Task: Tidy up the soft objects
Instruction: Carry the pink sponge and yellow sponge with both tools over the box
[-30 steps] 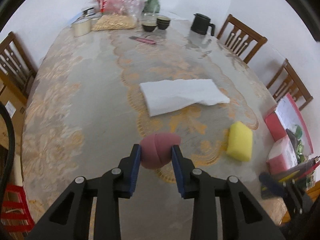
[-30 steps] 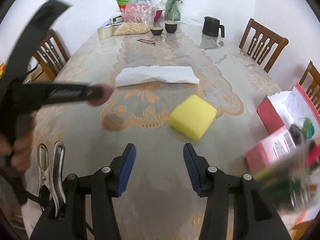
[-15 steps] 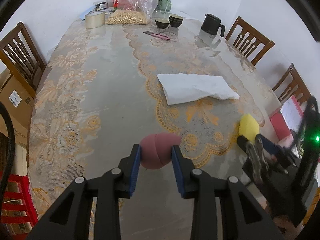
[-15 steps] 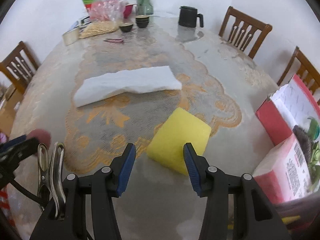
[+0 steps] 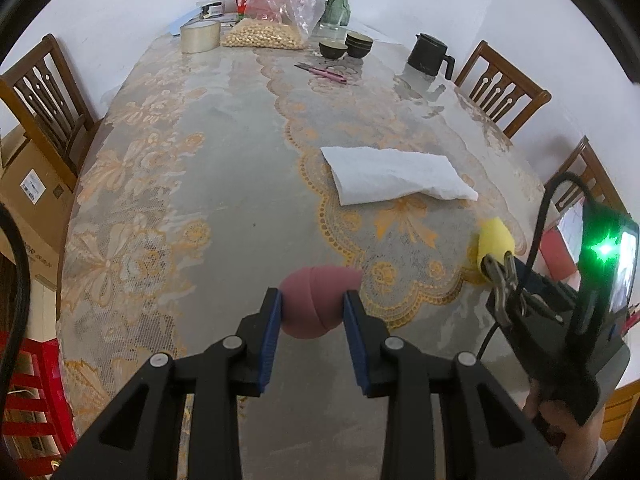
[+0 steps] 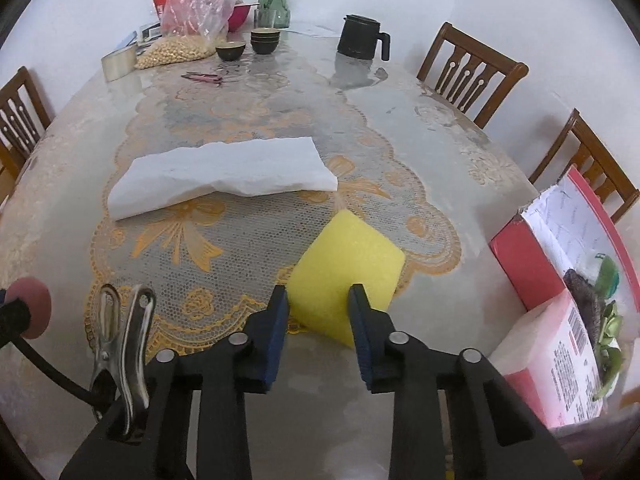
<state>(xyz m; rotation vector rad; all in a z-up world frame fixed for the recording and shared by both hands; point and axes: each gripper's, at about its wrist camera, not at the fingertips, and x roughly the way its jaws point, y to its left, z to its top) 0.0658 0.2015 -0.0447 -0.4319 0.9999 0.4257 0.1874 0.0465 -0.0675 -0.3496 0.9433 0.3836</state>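
Note:
My left gripper (image 5: pixel 313 307) is shut on a dusty-pink egg-shaped sponge (image 5: pixel 318 300) and holds it above the table's near part. The pink sponge also shows at the left edge of the right wrist view (image 6: pixel 31 307). A yellow sponge (image 6: pixel 346 276) lies on the lace cloth. My right gripper (image 6: pixel 319 307) is open, its blue pads on either side of the sponge's near corner. The yellow sponge also shows in the left wrist view (image 5: pixel 494 240), partly behind the right gripper. A folded white cloth (image 6: pixel 224 174) lies beyond it on the table centre.
A red and pink box (image 6: pixel 560 312) with items inside stands at the table's right edge. A black jug (image 6: pixel 360 38), bowls (image 6: pixel 248 44), scissors (image 6: pixel 202 77), a tape roll (image 6: pixel 118 63) and a bag of beans (image 6: pixel 180 50) sit at the far end. Wooden chairs (image 6: pixel 468 68) surround the table.
My right gripper has closed in on the yellow sponge until its pads flank the near corner. My left gripper has carried the pink sponge left and back, away from the yellow sponge.

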